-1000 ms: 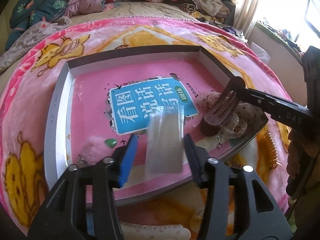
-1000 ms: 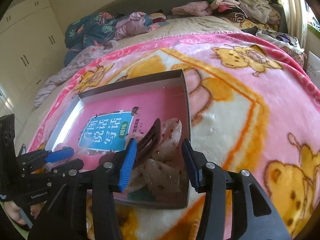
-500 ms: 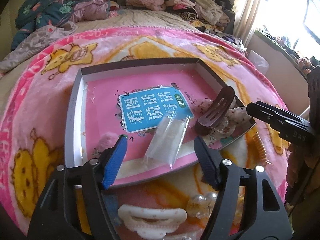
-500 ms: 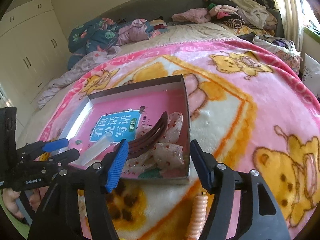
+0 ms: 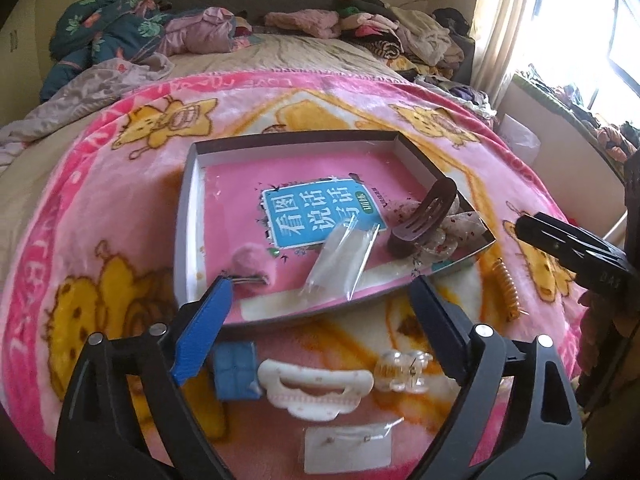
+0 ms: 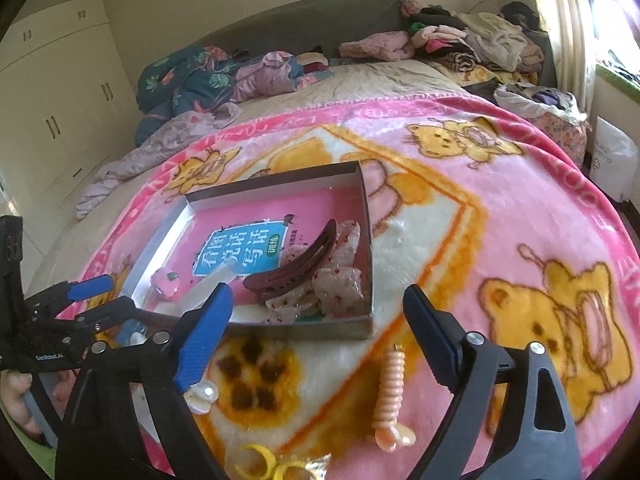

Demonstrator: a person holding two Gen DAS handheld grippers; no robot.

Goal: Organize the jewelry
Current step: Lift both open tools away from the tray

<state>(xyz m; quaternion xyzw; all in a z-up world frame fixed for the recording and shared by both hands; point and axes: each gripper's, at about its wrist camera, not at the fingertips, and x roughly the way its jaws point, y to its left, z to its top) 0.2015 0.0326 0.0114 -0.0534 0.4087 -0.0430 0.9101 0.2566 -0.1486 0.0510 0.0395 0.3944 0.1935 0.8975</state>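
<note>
A shallow box (image 5: 188, 216) (image 6: 366, 240) with a pink floor lies on the blanket. In it lie a clear plastic bag (image 5: 340, 260), a brown hair clip (image 5: 424, 216) (image 6: 296, 268), translucent speckled clips (image 6: 340, 280) and a pink fuzzy clip (image 5: 250, 262). My left gripper (image 5: 320, 320) is open and empty, just short of the box's near wall. A blue square (image 5: 235, 370), a white hair clip (image 5: 316, 386), a clear claw clip (image 5: 402, 370) and a small bag (image 5: 346, 448) lie under it. My right gripper (image 6: 316, 332) is open and empty, above a peach spiral clip (image 6: 390, 396).
The pink cartoon blanket (image 6: 500, 208) covers the bed. Piled clothes (image 5: 380, 32) lie at the far end. A pearl piece (image 6: 204, 396) and yellow rings (image 6: 260, 462) lie by the right gripper. A wardrobe (image 6: 52, 92) stands at left, a window at right.
The left gripper let go of the clear bag, which now lies in the box, and drew back. The right gripper opened off the brown clip and also drew back.
</note>
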